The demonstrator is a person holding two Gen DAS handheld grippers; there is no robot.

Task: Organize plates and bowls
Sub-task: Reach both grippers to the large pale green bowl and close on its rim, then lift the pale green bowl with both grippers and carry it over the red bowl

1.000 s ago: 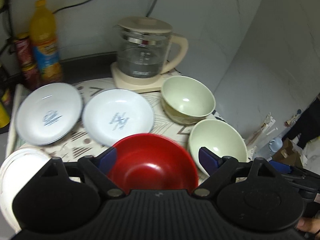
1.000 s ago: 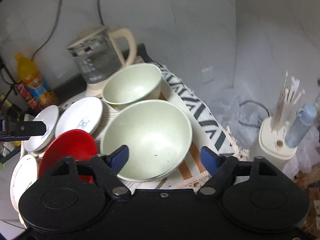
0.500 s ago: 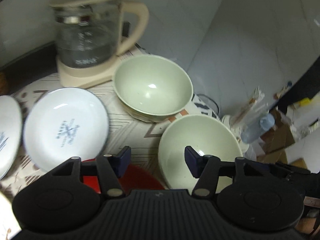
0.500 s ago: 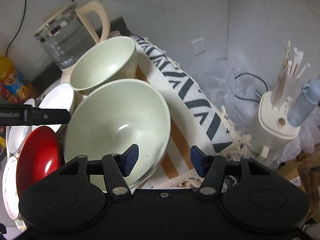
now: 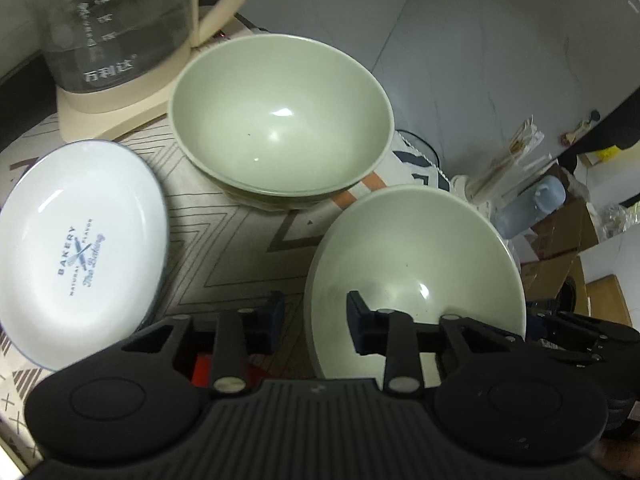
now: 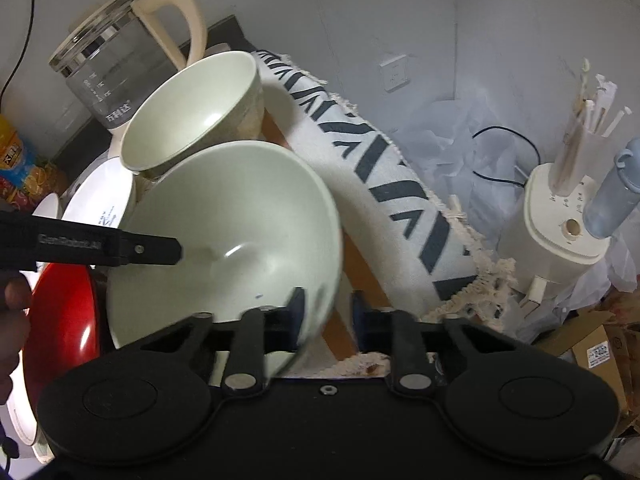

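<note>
— Where's the near green bowl (image 6: 224, 240)?

— Lower centre, on the table. The right hand-held gripper (image 6: 326, 314) pinches its right rim; the left hand-held gripper (image 5: 314, 318) is closing astride its left rim.

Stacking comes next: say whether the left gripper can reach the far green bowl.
Likely not: the left gripper is closing over the rim of the near green bowl; the far green bowl sits unobstructed beyond.

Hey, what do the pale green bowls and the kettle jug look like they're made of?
Both pale green bowls, near and far, look like glazed ceramic or melamine: smooth, glossy, with sharp light glints. The look cannot settle which. The kettle jug looks like clear glass with printed level marks, on a cream, apparently plastic base and handle.
</note>
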